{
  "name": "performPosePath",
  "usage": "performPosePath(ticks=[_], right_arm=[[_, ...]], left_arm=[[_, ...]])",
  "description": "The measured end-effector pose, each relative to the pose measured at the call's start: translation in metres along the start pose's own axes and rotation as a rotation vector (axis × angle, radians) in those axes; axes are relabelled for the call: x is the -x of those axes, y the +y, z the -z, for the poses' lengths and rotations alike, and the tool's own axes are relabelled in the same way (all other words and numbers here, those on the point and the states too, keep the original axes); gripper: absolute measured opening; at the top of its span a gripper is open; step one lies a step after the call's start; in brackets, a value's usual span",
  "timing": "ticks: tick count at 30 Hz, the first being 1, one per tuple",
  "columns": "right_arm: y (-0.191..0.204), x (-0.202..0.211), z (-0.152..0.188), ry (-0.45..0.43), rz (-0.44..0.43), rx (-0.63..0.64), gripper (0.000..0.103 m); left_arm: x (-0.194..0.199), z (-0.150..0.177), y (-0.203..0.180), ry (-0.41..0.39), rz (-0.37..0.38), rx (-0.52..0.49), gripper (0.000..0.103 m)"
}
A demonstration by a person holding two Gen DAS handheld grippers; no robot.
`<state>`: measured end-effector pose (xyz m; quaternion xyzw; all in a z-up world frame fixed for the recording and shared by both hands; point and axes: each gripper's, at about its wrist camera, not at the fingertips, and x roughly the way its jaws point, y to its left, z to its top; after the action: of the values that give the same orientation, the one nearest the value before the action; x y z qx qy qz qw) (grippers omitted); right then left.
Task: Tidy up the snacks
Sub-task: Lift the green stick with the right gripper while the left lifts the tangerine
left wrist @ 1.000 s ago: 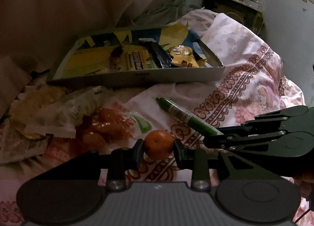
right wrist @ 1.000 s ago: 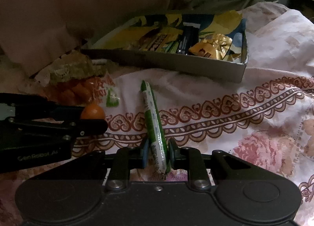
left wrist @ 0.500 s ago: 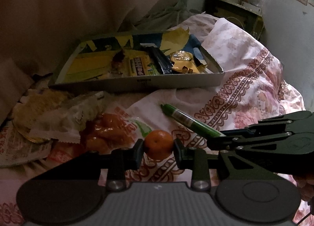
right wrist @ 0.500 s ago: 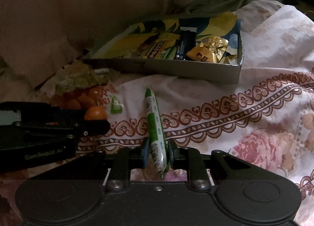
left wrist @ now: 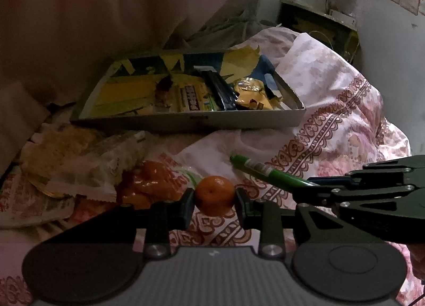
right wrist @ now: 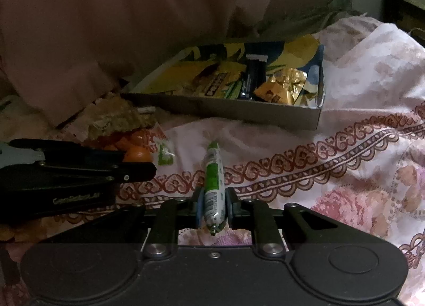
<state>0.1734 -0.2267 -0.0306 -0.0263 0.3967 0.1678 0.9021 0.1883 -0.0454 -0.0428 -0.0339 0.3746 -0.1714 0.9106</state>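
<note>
My left gripper (left wrist: 214,197) is shut on a small orange mandarin (left wrist: 215,195), held just above the floral bedsheet. My right gripper (right wrist: 213,209) is shut on a green-and-white wrapped snack stick (right wrist: 213,181), gripped near its lower end, with the rest pointing away toward the box. The stick (left wrist: 263,172) and the right gripper's black body show at the right of the left wrist view. The mandarin (right wrist: 136,154) and the left gripper's body show at the left of the right wrist view. A shallow grey box (left wrist: 186,120) (right wrist: 239,112) farther back holds several wrapped snacks.
A pile of wrappers and a bag of orange fruit (left wrist: 148,184) lies left of the mandarin. A pink fabric mass (right wrist: 106,27) rises behind the box. The floral bedsheet (right wrist: 345,168) stretches to the right. A dark shelf (left wrist: 318,24) stands at the far right by the wall.
Both grippers keep their hold. The scene has slid down slightly in both views, and the snack stick's far end now sits off the sheet.
</note>
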Motion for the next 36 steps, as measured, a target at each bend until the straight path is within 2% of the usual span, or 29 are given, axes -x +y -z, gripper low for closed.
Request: performPosePath(ticks=[27, 36], right_arm=[[0.012, 0.022, -0.002, -0.081, 0.04, 0.08, 0.018], [0.018, 0.039, -0.009, -0.177, 0.052, 0.126, 0.018]], left_arm=[[0.006, -0.004, 0.0, -0.022, 0.006, 0.017, 0.036], [0.016, -0.026, 0.007, -0.097, -0.011, 0.04, 0.036]])
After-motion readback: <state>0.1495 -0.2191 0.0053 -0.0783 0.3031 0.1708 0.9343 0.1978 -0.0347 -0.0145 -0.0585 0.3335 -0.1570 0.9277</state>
